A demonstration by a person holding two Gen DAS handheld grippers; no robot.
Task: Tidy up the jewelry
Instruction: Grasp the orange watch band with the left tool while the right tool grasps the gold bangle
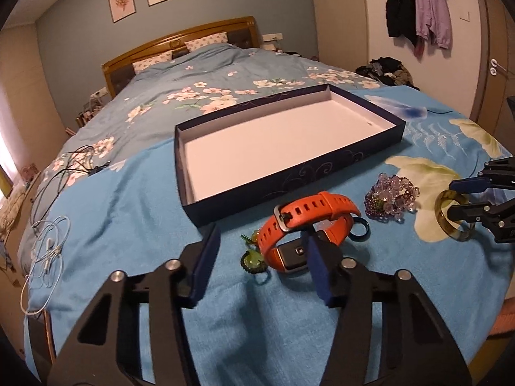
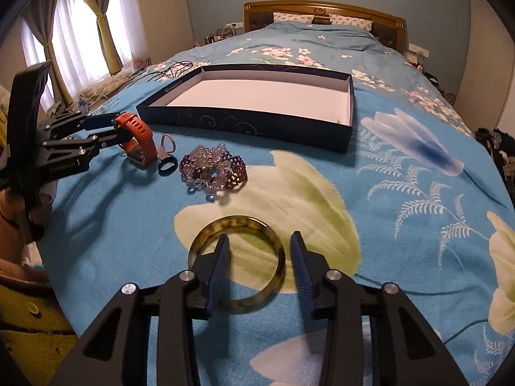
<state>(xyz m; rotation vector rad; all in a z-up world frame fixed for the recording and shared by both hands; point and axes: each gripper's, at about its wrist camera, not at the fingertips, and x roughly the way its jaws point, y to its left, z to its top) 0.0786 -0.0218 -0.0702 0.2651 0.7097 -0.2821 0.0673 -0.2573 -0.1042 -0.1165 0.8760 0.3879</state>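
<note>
The left gripper (image 1: 260,241) stands partly open around the orange watch (image 1: 305,225): one pad lies inside the strap loop, the other well clear, so nothing is pinched. The right gripper (image 2: 260,247) likewise straddles the rim of the amber bangle (image 2: 236,265), one pad inside the ring, one just outside; whether a pad touches the rim is hard to tell. Only the left view shows a small green charm (image 1: 254,257) beside the watch, white cables (image 1: 48,251) and hung coats (image 1: 418,9); only the right shows curtains (image 2: 80,25). Everything lies on a soft blue flowered bedspread (image 2: 402,225), with a shallow dark box (image 2: 251,125) beyond, a dark ring (image 2: 167,163) and glassy purple beads (image 2: 212,164) between.
</note>
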